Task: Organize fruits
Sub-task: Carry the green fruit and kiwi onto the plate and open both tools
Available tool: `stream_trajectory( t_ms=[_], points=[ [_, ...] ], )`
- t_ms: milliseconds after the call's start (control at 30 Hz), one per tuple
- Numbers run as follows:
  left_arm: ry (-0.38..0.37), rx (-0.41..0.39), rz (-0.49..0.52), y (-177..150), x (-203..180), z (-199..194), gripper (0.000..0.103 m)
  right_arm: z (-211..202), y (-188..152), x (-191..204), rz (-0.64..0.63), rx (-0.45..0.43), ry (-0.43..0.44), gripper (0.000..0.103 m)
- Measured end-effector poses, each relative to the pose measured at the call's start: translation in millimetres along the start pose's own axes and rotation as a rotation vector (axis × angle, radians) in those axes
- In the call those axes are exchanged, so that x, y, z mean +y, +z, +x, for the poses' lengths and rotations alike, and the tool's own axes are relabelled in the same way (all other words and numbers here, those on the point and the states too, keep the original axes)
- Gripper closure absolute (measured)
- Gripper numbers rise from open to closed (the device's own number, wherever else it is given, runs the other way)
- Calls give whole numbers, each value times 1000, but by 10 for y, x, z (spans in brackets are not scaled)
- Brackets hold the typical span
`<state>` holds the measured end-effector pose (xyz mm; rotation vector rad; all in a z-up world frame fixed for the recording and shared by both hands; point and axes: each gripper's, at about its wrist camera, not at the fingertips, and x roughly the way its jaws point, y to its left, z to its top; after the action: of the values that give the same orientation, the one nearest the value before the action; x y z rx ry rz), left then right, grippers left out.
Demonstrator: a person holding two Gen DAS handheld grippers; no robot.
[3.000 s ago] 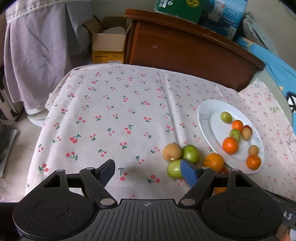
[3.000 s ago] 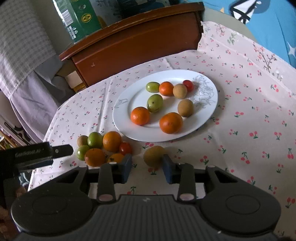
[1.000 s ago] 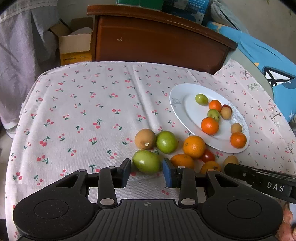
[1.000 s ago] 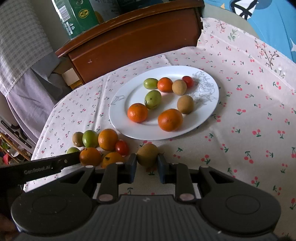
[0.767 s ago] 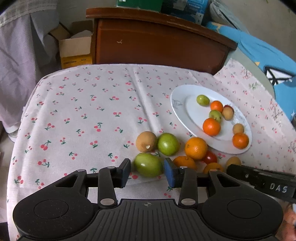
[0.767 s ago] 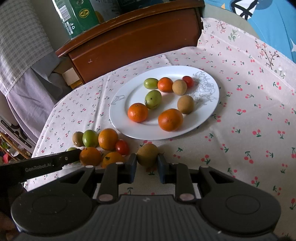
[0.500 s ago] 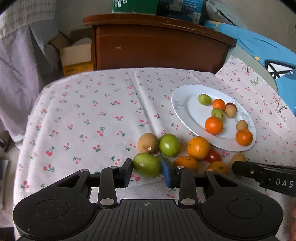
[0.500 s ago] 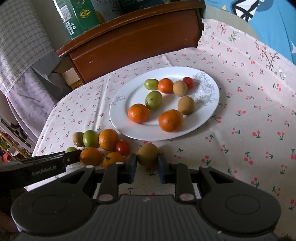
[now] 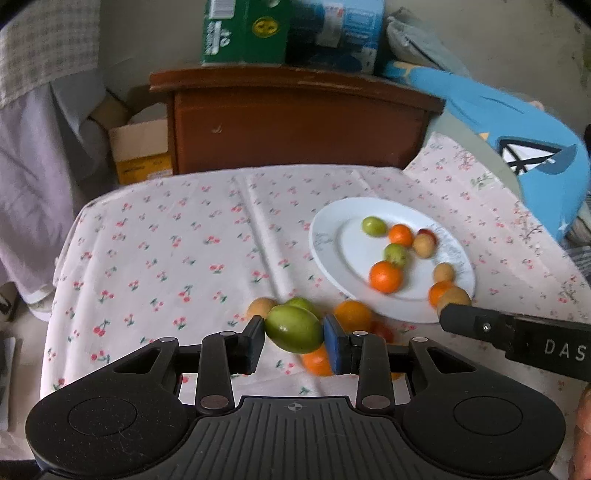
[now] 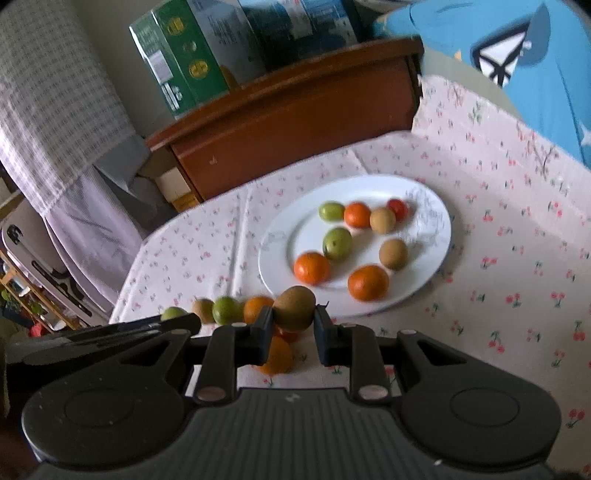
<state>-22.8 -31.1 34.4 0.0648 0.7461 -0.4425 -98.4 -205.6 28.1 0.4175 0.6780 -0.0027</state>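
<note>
Cherry-printed cloth covers the table. At far left hangs pale checked fabric, then a cardboard box on the floor beside a brown wooden cabinet topped with a green carton. Loose fruits lie on the cloth near a white plate carrying eight fruits. The left tongs are clamped on a green fruit; the right tongs are clamped on a brown fruit. Both fruits are held above the cloth. Blue fabric fills the right edge.
</note>
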Motion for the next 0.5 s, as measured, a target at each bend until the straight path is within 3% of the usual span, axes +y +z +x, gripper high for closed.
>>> stream_trajectory(
  t_ms=[300, 500],
  points=[
    [-28, -61, 44, 245, -119, -212, 71, -284, 295, 21, -50, -60, 30, 79],
    [-47, -83, 50, 484, -61, -230, 71, -401, 565, -202, -2, -101, 35, 79]
  ],
)
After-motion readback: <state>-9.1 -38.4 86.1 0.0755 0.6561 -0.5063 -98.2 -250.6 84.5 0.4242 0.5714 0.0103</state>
